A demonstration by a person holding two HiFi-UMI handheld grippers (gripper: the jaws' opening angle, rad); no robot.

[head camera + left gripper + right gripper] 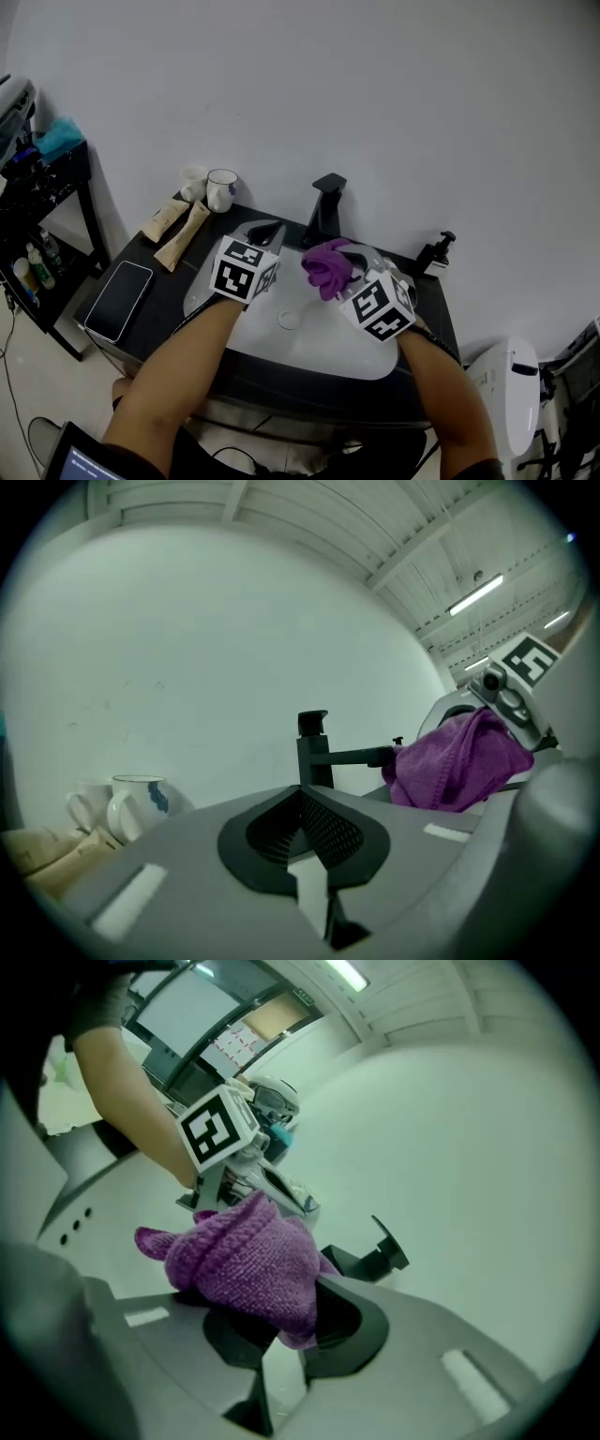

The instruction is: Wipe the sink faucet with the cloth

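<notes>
A black faucet (325,206) stands at the back of the white sink (375,358), its spout (352,756) reaching forward. My right gripper (345,267) is shut on a bunched purple cloth (326,265), held above the basin just in front of the spout. In the right gripper view the cloth (246,1266) fills the jaws and the faucet (375,1255) shows behind it. My left gripper (266,233) hovers over the sink's left side, left of the faucet, jaws together with nothing in them. The cloth (459,761) hangs right of the spout in the left gripper view.
On the dark counter (178,286) sit two white mugs (222,188), two beige tubes (183,236) and a phone (119,300). A black soap dispenser (437,252) stands at the right. A black shelf (42,197) is at far left. The sink drain (289,319) lies below the grippers.
</notes>
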